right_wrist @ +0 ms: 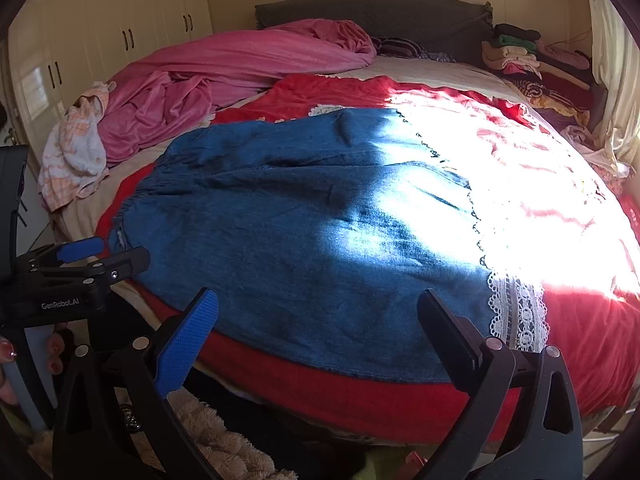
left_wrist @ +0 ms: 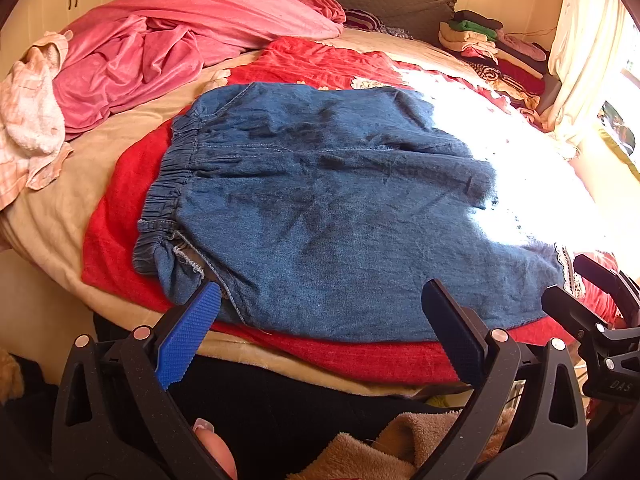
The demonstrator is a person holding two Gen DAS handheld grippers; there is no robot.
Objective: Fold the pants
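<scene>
Blue denim pants (left_wrist: 328,208) lie spread flat on a red blanket (left_wrist: 120,208) on the bed, elastic waistband to the left, white lace hem (right_wrist: 516,312) to the right in strong sunlight. They also show in the right wrist view (right_wrist: 304,232). My left gripper (left_wrist: 320,304) is open and empty, hovering at the near edge by the waistband end. My right gripper (right_wrist: 318,312) is open and empty at the near edge by the hem end. Each gripper shows in the other's view: the right one (left_wrist: 600,304), the left one (right_wrist: 92,256).
A crumpled pink quilt (left_wrist: 168,44) and a pale towel (left_wrist: 32,120) lie at the bed's far left. Stacked folded clothes (left_wrist: 492,44) sit at the far right by the curtain (left_wrist: 580,40). White wardrobes (right_wrist: 120,32) stand behind. A fuzzy beige fabric (left_wrist: 360,456) lies below the bed edge.
</scene>
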